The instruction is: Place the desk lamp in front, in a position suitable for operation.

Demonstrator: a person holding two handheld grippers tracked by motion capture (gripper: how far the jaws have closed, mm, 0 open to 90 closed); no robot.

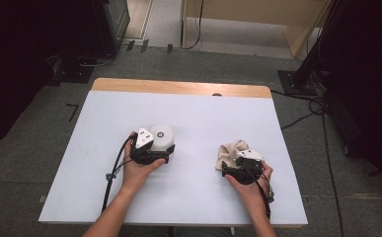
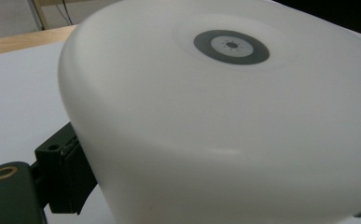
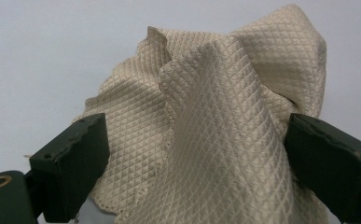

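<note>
- My left gripper [image 1: 155, 154] has its jaws set wide around the white upturned bowl [image 1: 162, 138]; one jaw presses its side in the left gripper view, so I count it as gripped.
- The bowl [image 2: 225, 116] stands bottom up on the table, left of the middle, a grey ring [image 2: 231, 46] marking its base.
- My right gripper [image 1: 238, 160] has a jaw on each side of the beige quilted cloth [image 1: 232, 150], both touching the fabric, pinching the bunched-up heap.
- The cloth [image 3: 215, 121] rises crumpled between the jaws on the right half of the table, well apart from the bowl.
- Both things rest on a white sheet [image 1: 188, 118] covering the table; a strip of bare wood [image 1: 178, 87] shows along the far edge.
- Nothing lies between bowl and cloth.
- Around the table is grey carpet floor [image 1: 35, 133], with black cables [image 1: 307, 116] trailing to the right and dark stands [image 1: 75, 69] at the far left.
- A pale wooden unit [image 1: 257, 19] stands beyond the table.
</note>
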